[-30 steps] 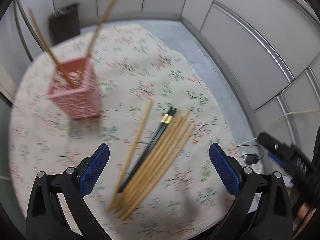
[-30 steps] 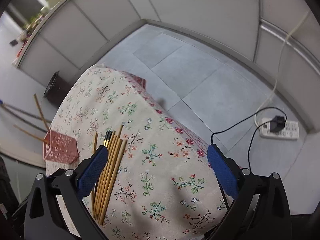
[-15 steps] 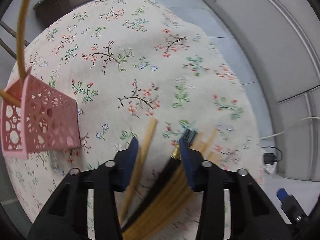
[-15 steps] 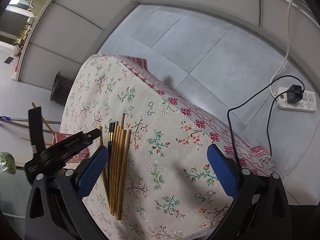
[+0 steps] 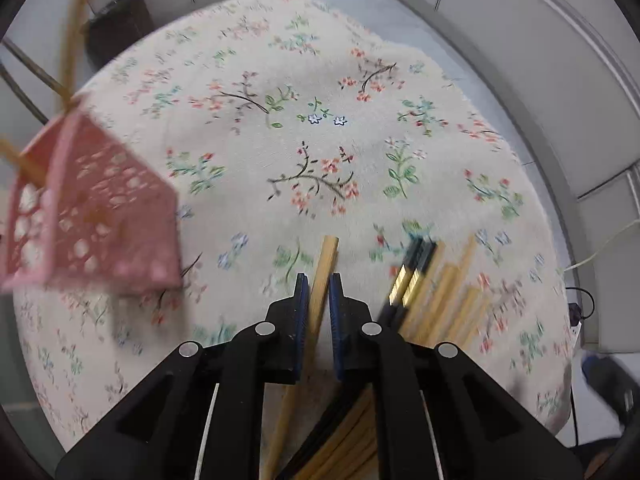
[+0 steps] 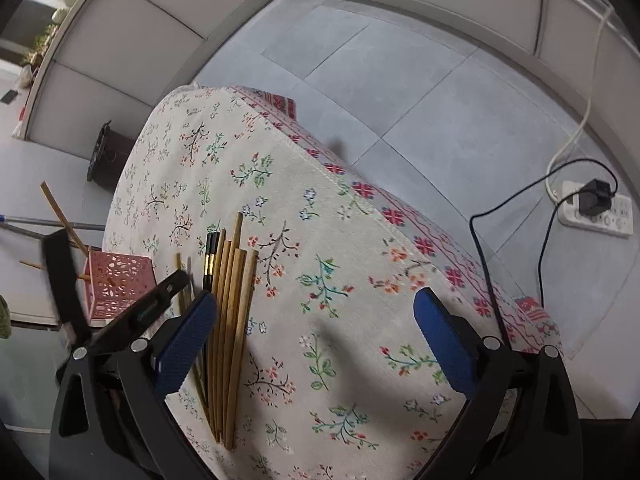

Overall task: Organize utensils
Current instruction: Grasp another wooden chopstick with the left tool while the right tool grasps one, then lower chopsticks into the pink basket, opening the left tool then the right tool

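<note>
My left gripper is shut on a single wooden chopstick that lies apart from the rest, low over the floral tablecloth. To its right lies a bundle of wooden chopsticks with a black pair among them. A pink perforated holder with two wooden chopsticks in it stands at the left. My right gripper is open and empty above the table's near edge; in its view the bundle, the holder and the left gripper show at the left.
The table drops off to a grey tiled floor on the right. A power strip with a black cable lies on the floor. A dark bin stands beyond the table's far edge.
My left gripper has come down over the lone chopstick and its jaws have closed from wide open onto it. The right gripper has stayed open, its view shifting slightly.
</note>
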Action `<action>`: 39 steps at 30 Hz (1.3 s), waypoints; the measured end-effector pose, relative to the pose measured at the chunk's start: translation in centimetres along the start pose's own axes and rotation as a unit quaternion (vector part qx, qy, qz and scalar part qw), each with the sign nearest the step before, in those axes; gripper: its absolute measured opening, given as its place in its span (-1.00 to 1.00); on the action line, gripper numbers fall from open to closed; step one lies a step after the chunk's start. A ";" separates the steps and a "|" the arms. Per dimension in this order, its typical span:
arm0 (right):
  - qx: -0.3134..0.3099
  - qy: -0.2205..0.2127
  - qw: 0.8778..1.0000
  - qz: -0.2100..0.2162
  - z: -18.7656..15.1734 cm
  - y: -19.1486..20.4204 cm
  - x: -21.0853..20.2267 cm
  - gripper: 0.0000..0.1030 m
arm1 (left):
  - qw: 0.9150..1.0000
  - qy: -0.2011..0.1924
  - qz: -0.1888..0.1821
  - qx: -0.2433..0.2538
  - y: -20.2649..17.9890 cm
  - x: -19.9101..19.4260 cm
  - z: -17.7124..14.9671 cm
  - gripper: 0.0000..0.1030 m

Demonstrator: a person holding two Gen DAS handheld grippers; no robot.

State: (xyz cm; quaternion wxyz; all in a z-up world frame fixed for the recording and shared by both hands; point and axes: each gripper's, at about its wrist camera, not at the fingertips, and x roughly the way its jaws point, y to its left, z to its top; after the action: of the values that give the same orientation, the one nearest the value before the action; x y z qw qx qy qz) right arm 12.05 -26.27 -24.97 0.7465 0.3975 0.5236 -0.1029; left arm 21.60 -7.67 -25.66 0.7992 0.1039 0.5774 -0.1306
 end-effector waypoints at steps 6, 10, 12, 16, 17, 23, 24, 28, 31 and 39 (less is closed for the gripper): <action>-0.039 0.041 0.998 -0.013 -0.1 3.3 2.8 0.16 | 0.997 -0.081 -0.002 0.015 2.1 -8.4 -5.4 -0.87; -0.042 0.061 0.997 -0.025 -0.4 4.9 4.5 -0.23 | 0.991 -0.131 -0.013 0.003 3.6 -12.9 -8.3 -0.87; -0.033 0.068 0.997 -0.030 -0.3 5.3 5.3 -0.27 | 0.988 -0.150 -0.020 -0.006 4.7 -14.3 -9.4 -0.87; -0.027 0.078 0.995 -0.049 0.1 6.3 6.6 -0.48 | 0.984 -0.173 -0.037 -0.025 6.1 -16.2 -10.4 -0.87; -0.025 0.085 0.995 -0.053 0.1 6.4 7.0 -0.52 | 0.983 -0.178 -0.040 -0.030 6.5 -16.5 -10.4 -0.87; -0.057 0.062 0.992 -0.099 -0.1 8.3 8.0 -0.82 | 0.980 -0.188 -0.047 -0.053 8.8 -17.5 -11.1 -0.87; -0.060 0.059 0.992 -0.099 -0.1 8.4 8.0 -0.83 | 0.979 -0.189 -0.048 -0.055 9.1 -17.7 -11.3 -0.87; -0.073 0.028 0.994 -0.075 -0.6 7.9 7.2 -0.87 | 0.976 -0.199 -0.049 -0.067 9.6 -18.4 -11.5 -0.87; -0.114 -0.018 0.991 -0.063 -2.1 8.4 4.9 -0.89 | 0.974 -0.207 -0.051 -0.076 10.0 -19.2 -11.8 -0.87; -0.211 -0.120 0.970 0.031 -5.3 11.0 -6.7 -0.89 | 0.964 -0.241 -0.046 -0.106 10.4 -22.6 -12.8 -0.87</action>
State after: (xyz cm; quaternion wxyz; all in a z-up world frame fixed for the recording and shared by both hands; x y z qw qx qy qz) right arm 11.74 -17.04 -14.60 0.8739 0.2317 0.4272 -0.0137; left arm 6.77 8.18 -8.07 0.9143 -0.0424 0.3824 -0.1265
